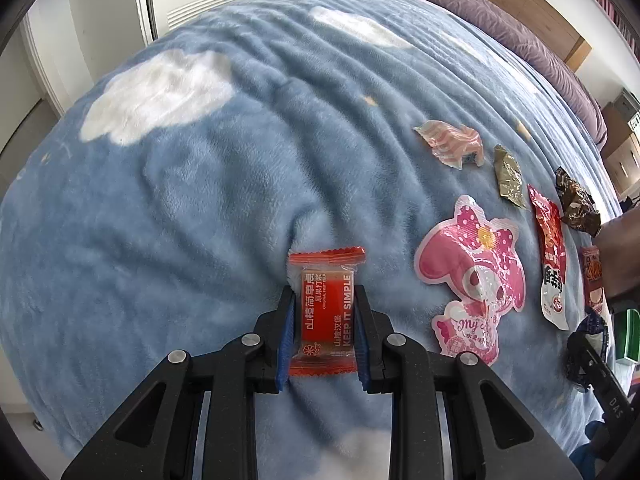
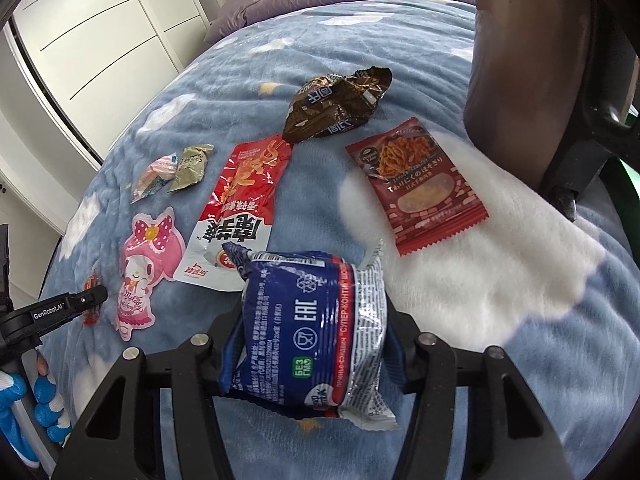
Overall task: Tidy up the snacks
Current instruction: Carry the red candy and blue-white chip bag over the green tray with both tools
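Observation:
My left gripper [image 1: 325, 294] is shut on a small red snack packet [image 1: 326, 320], its blue pads pressing both long sides, just above the blue cloud-print blanket [image 1: 200, 208]. In the right wrist view, my right gripper [image 2: 316, 320] is shut on a puffy blue and silver snack packet [image 2: 308, 344] that hides its fingertips. Loose on the blanket lie a pink character pouch [image 2: 140, 276], a long red and white packet [image 2: 236, 208], a crumpled dark brown packet [image 2: 340, 108] and a dark red noodle-snack packet [image 2: 416, 184].
Two small packets, one olive [image 2: 190, 168] and one pink and clear [image 2: 154, 180], lie at the far left of the group. A dark chair [image 2: 540, 60] looms at the right. A purple duvet [image 1: 500, 32] covers the bed's far end. White wardrobe doors [image 2: 100, 32] stand at the left.

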